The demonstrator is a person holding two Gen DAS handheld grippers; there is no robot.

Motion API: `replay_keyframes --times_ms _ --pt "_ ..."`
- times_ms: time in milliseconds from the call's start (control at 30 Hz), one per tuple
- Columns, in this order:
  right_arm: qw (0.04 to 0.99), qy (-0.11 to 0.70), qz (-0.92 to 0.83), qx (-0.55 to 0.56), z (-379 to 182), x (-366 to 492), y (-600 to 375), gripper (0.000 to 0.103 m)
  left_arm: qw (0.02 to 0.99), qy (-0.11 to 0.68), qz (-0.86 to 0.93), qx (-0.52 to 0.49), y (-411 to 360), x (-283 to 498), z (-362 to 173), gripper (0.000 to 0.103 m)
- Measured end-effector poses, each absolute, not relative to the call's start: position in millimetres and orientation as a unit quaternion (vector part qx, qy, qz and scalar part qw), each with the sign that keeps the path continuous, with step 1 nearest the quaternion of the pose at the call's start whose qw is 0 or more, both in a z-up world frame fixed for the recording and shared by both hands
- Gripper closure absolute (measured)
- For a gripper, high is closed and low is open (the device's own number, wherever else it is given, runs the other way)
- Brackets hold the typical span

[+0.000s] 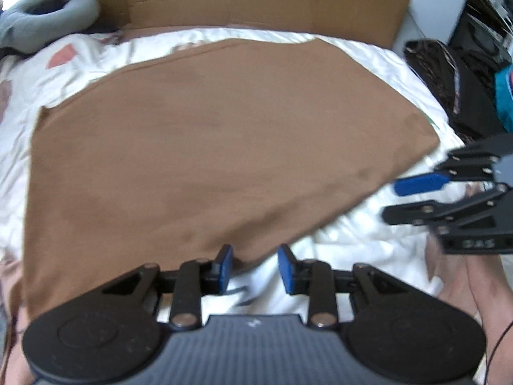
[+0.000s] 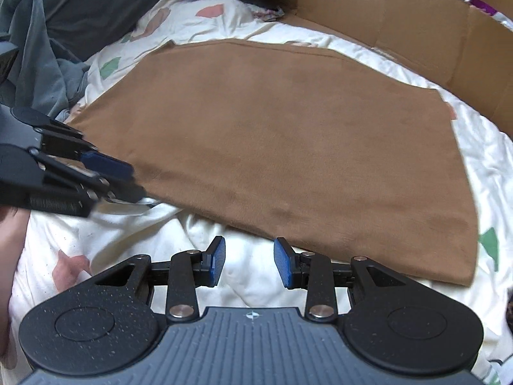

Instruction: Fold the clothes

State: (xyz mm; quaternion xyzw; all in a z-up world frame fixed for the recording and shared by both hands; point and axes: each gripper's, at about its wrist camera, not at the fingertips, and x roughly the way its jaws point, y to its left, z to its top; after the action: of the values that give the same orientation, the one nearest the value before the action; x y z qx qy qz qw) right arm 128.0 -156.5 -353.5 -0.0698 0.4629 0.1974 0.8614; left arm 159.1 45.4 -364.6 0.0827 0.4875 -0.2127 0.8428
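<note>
Left wrist view: brown garment [image 1: 224, 147] lay flat on white floral quilt [image 1: 368, 64], filling the centre. Left gripper [image 1: 255, 268] at 6 o'clock, jaws narrowly apart, empty, over the garment's near corner. Right gripper [image 1: 404, 199] at 3 o'clock, also gripping nothing. Cardboard [image 1: 256, 0] at 12.

Right wrist view: right gripper [image 2: 250, 261] at 6 o'clock, jaws parted, empty, over bare quilt just short of the garment's edge. Left gripper [image 2: 128, 183] at 9 o'clock by the garment's corner. Grey clothes [image 2: 64, 16] at 10.

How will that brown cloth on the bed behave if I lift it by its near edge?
The brown cloth lies flat and thin on the white quilt, so it will probably droop limply. Its matte, slightly fuzzy surface suggests a secure grip, and it looks light.
</note>
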Motion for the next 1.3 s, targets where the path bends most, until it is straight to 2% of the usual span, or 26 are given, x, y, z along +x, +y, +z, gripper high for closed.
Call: replay_keyframes --times_ms 333,667,967,1133,1233,1300 --pt "0.892 0.441 0.086 -0.048 -356.2 161.6 -208.5 0.062 0.863 0.476 -0.148 0.079 77.6 169.9 -376.5 0.07" --pt "0.886 0.46 0.002 -0.053 -384.5 173.8 -267.3 0.062 0.862 0.489 -0.118 0.066 111.4 161.0 -376.5 0.07" --pt "0.879 0.473 -0.019 -0.059 -386.8 169.1 -281.1 0.063 0.858 0.512 -0.045 0.03 158.9 157.0 -373.5 0.07" --pt "0.877 0.476 -0.023 -0.059 -384.1 171.5 -280.0 0.063 0.857 0.516 -0.016 -0.001 184.5 154.2 -369.7 0.077" --pt "0.878 0.475 -0.024 -0.058 -379.5 171.5 -279.3 0.063 0.857 0.516 -0.001 -0.012 193.9 149.9 -364.7 0.077" --pt "0.879 0.473 -0.023 -0.056 -375.2 171.7 -278.5 0.063 0.856 0.517 0.014 -0.02 200.8 147.9 -361.6 0.072"
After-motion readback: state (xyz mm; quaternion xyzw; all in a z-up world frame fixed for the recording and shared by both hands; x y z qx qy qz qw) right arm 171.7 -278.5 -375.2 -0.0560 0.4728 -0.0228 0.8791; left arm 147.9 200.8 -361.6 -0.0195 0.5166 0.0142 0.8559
